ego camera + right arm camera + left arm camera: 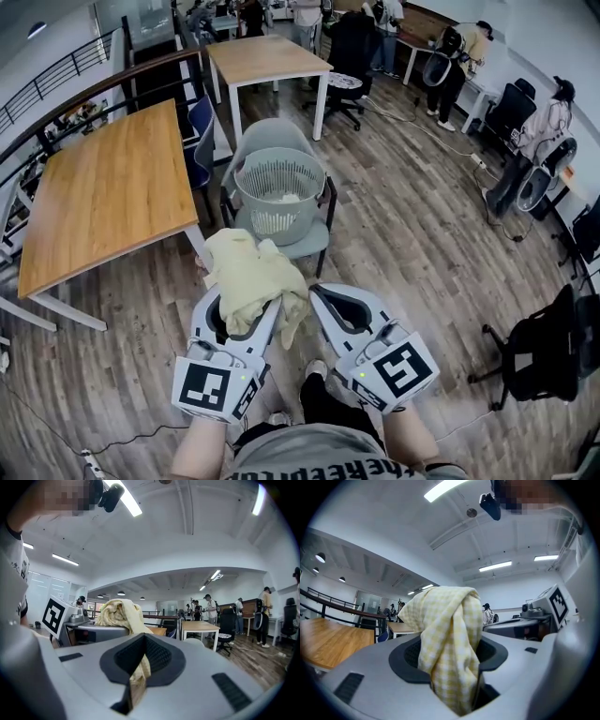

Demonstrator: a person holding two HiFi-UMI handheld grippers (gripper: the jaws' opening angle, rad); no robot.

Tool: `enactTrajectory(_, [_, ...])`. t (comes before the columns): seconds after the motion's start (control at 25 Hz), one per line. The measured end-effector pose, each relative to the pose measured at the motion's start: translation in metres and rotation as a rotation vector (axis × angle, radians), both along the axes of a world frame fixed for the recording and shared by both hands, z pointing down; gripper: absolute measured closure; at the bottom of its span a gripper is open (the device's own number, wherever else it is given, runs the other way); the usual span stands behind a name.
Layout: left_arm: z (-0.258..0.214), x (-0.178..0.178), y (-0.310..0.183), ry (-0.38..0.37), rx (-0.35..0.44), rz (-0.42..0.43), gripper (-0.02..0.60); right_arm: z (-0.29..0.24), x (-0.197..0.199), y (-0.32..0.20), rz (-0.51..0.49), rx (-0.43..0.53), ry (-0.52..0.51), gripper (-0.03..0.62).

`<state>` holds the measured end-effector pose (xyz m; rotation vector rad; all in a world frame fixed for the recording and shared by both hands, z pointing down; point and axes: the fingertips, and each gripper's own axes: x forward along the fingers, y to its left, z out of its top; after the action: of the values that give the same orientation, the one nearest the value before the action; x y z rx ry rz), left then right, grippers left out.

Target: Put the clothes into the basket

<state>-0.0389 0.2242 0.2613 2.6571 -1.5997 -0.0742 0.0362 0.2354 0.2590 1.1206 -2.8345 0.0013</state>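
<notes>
A pale yellow checked cloth (251,274) is bunched up in my left gripper (246,302), whose jaws are shut on it. In the left gripper view the cloth (450,625) fills the gap between the black pads and rises above them. My right gripper (323,294) sits close beside it on the right, shut on a narrow hanging strip of the same cloth (139,667). The grey slatted basket (279,187) stands on a grey chair just beyond the cloth, with something white lying inside it.
A long wooden table (108,192) runs along the left, and a second table (265,58) stands behind the basket. A black office chair (539,352) is at the right. People stand at the far back and right. The floor is wood planks.
</notes>
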Motion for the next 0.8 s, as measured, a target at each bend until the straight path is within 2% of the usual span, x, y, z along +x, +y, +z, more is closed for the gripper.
enactTrajectory(0.4, [-0.004,0.033,-0.080,-0.009,-0.004,-0.067,0.328,-0.004,0.034,-0.085,-0.072,-0.007,-0.010,0.585])
enactTrajectory(0.8, [0.000,0.064,-0.121,-0.027,-0.010,-0.105,0.328,0.005,0.064,-0.130,-0.115,-0.021,-0.031,0.585])
